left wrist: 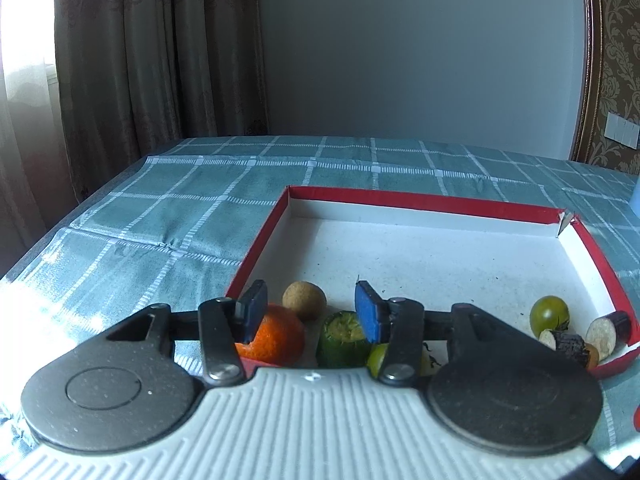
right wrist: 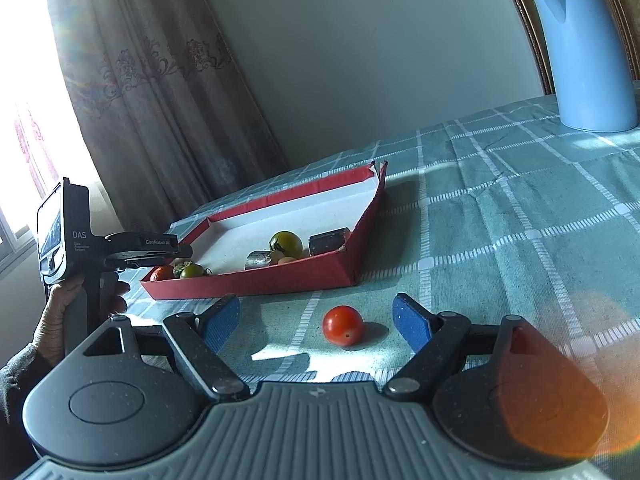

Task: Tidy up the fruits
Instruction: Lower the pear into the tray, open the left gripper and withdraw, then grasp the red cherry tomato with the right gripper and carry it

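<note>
Jaws both wide, empty; red tomato (right wrist: 343, 325) on cloth between right gripper (right wrist: 318, 322) jaws

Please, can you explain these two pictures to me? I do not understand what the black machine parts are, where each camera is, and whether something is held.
A person holds one tool in each hand; no robot. Each camera looks forward along its tool's two blue-padded fingers. The left hand-held gripper hangs open over a red tray with an orange and other produce. The right hand-held gripper is open around a red tomato on the checked tablecloth, not touching it. A blue jug stands behind. Nothing is held.
</note>
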Demonstrator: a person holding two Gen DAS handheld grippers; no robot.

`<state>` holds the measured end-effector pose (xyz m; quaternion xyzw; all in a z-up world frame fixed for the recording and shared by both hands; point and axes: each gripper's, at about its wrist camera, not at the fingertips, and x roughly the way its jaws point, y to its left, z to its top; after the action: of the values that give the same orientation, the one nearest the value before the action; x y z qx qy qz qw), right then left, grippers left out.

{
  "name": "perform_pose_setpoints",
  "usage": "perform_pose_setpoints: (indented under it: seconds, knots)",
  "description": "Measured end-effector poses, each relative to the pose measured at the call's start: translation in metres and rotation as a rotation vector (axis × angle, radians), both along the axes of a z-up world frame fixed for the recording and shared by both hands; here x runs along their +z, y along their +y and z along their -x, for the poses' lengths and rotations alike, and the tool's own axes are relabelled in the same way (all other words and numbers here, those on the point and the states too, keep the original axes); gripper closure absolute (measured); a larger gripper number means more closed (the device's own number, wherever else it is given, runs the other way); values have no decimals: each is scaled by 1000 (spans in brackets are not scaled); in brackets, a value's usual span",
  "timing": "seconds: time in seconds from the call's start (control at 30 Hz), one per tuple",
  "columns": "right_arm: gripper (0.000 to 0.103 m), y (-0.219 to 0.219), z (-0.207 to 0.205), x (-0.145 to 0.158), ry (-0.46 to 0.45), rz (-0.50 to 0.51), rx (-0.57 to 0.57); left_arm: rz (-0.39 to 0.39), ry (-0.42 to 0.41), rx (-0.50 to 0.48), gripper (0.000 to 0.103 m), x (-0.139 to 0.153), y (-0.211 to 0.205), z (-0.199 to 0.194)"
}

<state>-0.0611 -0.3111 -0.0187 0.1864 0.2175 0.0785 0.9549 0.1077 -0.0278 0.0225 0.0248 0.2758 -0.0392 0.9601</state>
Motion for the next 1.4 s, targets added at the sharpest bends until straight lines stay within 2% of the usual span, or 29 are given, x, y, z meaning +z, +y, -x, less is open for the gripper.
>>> perform_pose_setpoints:
  seconds: [0.07,0.17,0.2,0.3,0.33,0.4,0.47,0.53,0.6,0.83,1.07,1.17,1.2,1.27,1.33,1.4]
  knots:
    - [19,-1,1,0,1,-3,-2,10,-4,-8,57,2,1,14]
    - [19,-1,1,0,0,-4,-6,8,-11,-4,44,1,4,40]
    - [19,-2,2,0,-4,-7,-8,0,-16,5,36,-1,6,47]
    - [19,-1,2,0,-2,-2,-10,-19,-26,16,32,-7,15,67]
    - [19,0,2,1,0,3,-8,-22,-33,14,27,-11,19,75]
    - [19,2,1,1,5,15,-8,-40,-29,28,20,-19,23,82]
    - [19,4,-2,0,25,29,-7,-30,-13,42,19,-21,27,82]
    - [19,7,-5,0,47,51,-6,-46,10,62,9,-24,26,78]
    - [19,10,-5,0,56,72,-6,-67,46,67,9,-27,24,73]
    - [19,16,-10,0,91,116,-4,-6,57,50,9,-29,33,73]
    - [20,40,-19,5,92,300,32,-6,45,39,9,-27,32,76]
    - [21,42,-23,5,99,344,22,-5,39,37,9,-27,32,77]
    - [23,42,-24,4,103,341,26,-5,38,36,9,-27,32,77]
    - [37,41,-25,2,114,339,33,-4,38,35,9,-26,32,77]
    - [44,41,-25,2,117,338,34,-3,38,37,9,-26,32,77]
    - [45,41,-26,1,122,338,33,-3,37,38,9,-26,32,77]
